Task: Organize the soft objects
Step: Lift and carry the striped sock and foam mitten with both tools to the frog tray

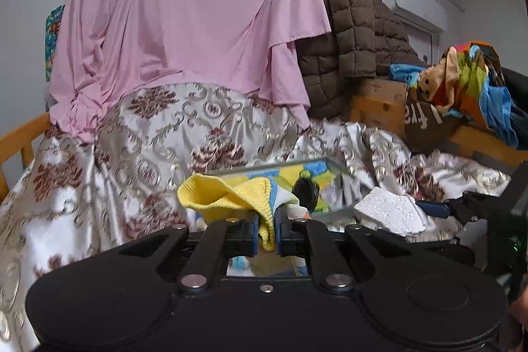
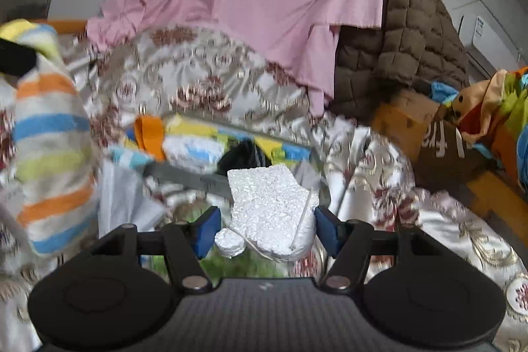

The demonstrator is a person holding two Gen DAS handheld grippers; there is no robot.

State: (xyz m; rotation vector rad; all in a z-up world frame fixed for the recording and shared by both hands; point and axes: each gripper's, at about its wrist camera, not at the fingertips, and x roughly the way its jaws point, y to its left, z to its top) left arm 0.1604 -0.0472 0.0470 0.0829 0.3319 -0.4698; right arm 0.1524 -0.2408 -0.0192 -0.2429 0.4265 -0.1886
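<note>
Left gripper point(image 1: 266, 228): pinched tight on a yellow cloth point(image 1: 227, 192), which bunches up over its tips.
Right gripper point(image 2: 265, 228): a white foam piece point(image 2: 269, 203) sits between its blue pads; the right pad touches the foam, but I cannot tell if the left one does.
Tray point(image 2: 188, 177): sits on the flowery sheet point(image 1: 138, 134), just ahead of both grippers, with bright cloths in it.
Striped towel point(image 2: 52, 141): hangs at the left in the right view.
Pink cloth point(image 1: 184, 12): draped behind, next to a brown quilted coat point(image 1: 356, 32).
</note>
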